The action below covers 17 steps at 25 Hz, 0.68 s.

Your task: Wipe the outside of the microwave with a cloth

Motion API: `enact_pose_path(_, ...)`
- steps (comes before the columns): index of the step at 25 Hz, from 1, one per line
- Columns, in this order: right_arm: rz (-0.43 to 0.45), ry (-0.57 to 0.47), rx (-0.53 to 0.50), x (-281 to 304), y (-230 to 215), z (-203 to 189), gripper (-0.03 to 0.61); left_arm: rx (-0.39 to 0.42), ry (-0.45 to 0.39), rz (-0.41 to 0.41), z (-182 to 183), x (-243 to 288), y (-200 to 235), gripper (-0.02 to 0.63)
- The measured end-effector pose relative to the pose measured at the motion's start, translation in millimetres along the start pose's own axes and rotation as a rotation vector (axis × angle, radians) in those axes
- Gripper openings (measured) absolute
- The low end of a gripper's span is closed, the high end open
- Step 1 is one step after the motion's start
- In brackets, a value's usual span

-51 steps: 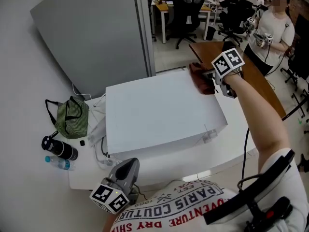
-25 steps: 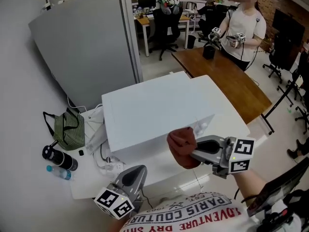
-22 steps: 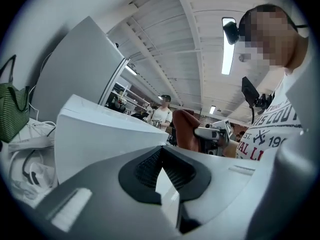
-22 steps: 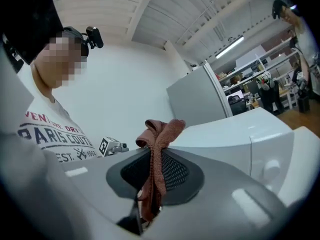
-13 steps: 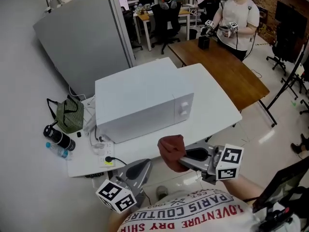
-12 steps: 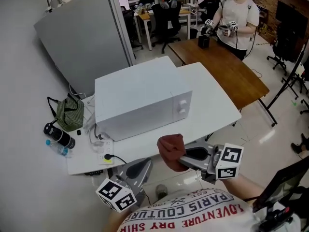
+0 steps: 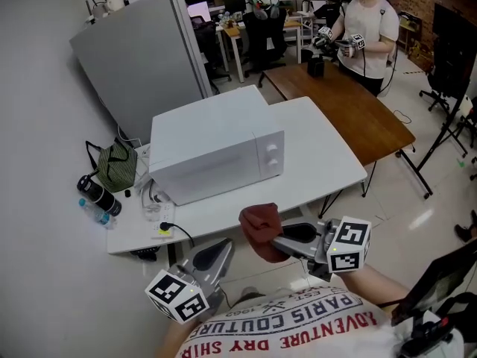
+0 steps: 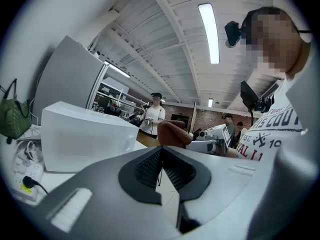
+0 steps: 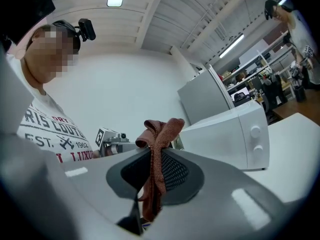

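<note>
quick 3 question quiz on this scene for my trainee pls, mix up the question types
1. True or false: the right claw is shut on the cloth.
2. Seen from the head view, the microwave's knobs sit: A on its top, B at the right end of its front, C at the left end of its front.
3. Fill in: the left claw is shut and holds ____.
Key: 1 true; 2 B; 3 nothing.
</note>
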State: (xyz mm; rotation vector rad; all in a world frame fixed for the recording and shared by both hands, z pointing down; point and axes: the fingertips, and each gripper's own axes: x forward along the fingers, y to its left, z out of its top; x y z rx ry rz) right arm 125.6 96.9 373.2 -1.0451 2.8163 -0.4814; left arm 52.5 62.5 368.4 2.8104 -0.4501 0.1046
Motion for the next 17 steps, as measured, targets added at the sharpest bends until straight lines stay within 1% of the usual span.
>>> enact_pose_path(5, -0.001, -0.002, -0.006, -2.7, 2.5, 2.4, 0.041, 0.012, -0.005, -0.005, 5.4, 1.6, -5.2, 0.002)
enact_pose_path(10, -0.004, -0.009, -0.005, -3.5, 4.5, 1.4, 0.041, 0.015, 0.002, -0.014, 3.5, 2.2, -6.0, 0.002)
enact_pose_path(17, -0.011, -0.017, 0.03, -5.6, -0.5, -0.4, 0.041, 0.011, 0.011, -0.029, -0.3, 7.4, -7.6, 0.002)
